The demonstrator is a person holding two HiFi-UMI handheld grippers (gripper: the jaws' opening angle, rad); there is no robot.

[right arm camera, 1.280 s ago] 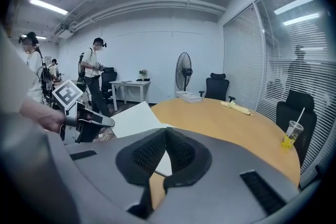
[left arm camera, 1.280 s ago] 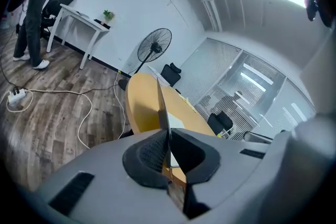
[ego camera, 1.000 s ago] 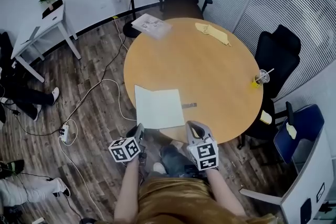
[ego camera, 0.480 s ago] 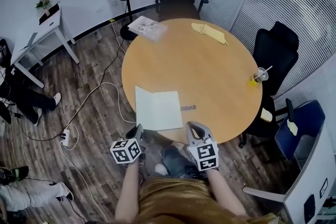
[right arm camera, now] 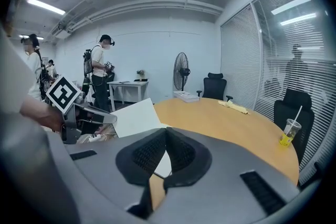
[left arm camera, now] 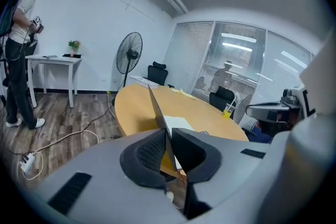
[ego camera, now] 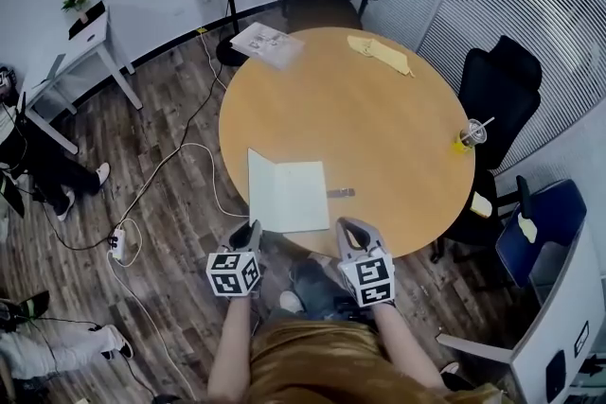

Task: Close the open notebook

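Paper sits at the near edge of the round light-wood table [ego camera: 379, 118], towards its left side: an open notebook with white pages [ego camera: 287, 195]. In the head view it looks like one pale sheet lying on the table, with both grippers just off the table's near edge. The left gripper view adds more. There the left gripper [left arm camera: 167, 147] has one leaf of the notebook standing edge-on between its dark ribbed pads, raised steeply off the table, while the other page lies flat on the tabletop. Its jaws are narrow, with the pads against the leaf, and they have just been easing apart. The right gripper view shows that same leaf as a tilted white sheet above the table's near-left edge. It also shows the right gripper [right arm camera: 166, 138] with its pads closed together and nothing between them. A small dark object [ego camera: 341, 192] lies on the table just right of the notebook. A yellow drink cup with a straw [ego camera: 468, 139] stands at the table's right edge, well apart from the notebook.
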